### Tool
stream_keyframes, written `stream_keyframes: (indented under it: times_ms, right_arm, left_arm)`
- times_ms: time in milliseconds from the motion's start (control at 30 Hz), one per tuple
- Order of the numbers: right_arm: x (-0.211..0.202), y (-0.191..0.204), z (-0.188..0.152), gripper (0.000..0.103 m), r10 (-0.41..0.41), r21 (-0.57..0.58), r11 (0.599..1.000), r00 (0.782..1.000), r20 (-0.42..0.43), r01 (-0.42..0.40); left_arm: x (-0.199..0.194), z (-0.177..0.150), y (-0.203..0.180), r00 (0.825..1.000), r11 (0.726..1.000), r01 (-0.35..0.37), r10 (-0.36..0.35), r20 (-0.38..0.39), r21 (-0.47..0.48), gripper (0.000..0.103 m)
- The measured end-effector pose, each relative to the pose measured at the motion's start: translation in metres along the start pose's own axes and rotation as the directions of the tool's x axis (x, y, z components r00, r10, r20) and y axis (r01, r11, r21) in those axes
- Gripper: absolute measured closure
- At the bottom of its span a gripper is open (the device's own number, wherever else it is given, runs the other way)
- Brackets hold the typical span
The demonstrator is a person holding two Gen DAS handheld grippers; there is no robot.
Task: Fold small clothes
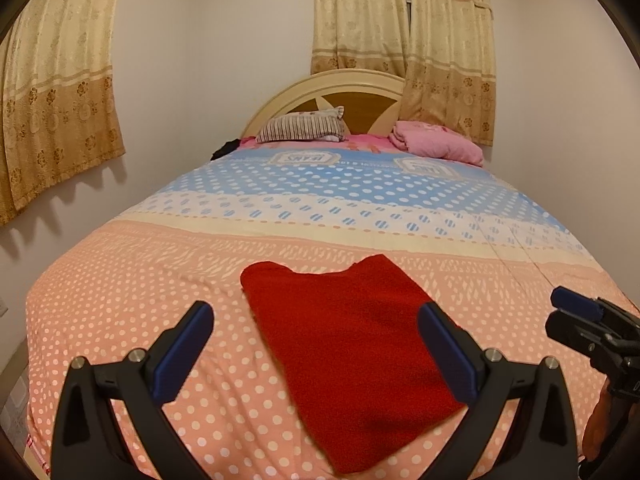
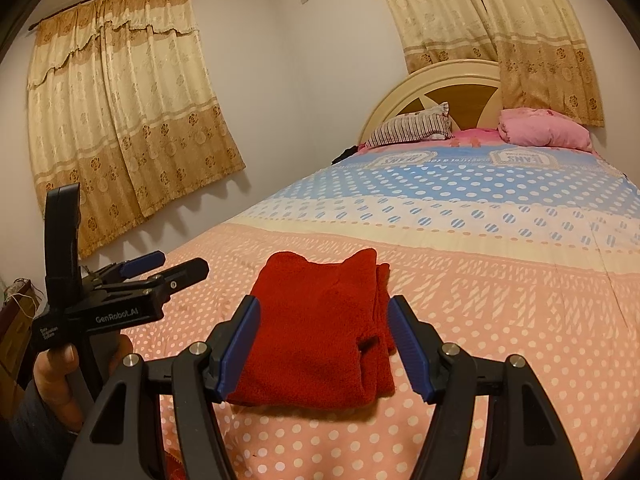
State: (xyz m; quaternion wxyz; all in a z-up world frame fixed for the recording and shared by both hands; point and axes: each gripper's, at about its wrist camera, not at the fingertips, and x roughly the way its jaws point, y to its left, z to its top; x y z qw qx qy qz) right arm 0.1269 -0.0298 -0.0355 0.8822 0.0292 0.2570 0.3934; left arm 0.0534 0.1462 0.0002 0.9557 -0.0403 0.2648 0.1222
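Red garment [image 2: 320,328] lies folded flat on the bed [image 2: 500,300] at my 12 o'clock — left gripper [image 1: 316,348] and right gripper [image 2: 322,346] both wide open, empty, hovering clear — fold looks done.

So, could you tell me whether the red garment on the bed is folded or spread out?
Folded: the red garment lies as a compact rectangle, with stacked layer edges showing along its right side.
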Motion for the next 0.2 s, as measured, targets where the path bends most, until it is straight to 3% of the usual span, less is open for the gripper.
stream_keyframes:
  times_ms: [200]
  right_arm:
    - [0.0010, -0.0008, -0.0028, 0.036, 0.003, 0.000, 1.000, 1.000, -0.012, -0.003]
  left_arm:
    - [0.0003, -0.0026, -0.0043, 1.000, 0.999, -0.011, 0.010, 0.023, 0.035, 0.000]
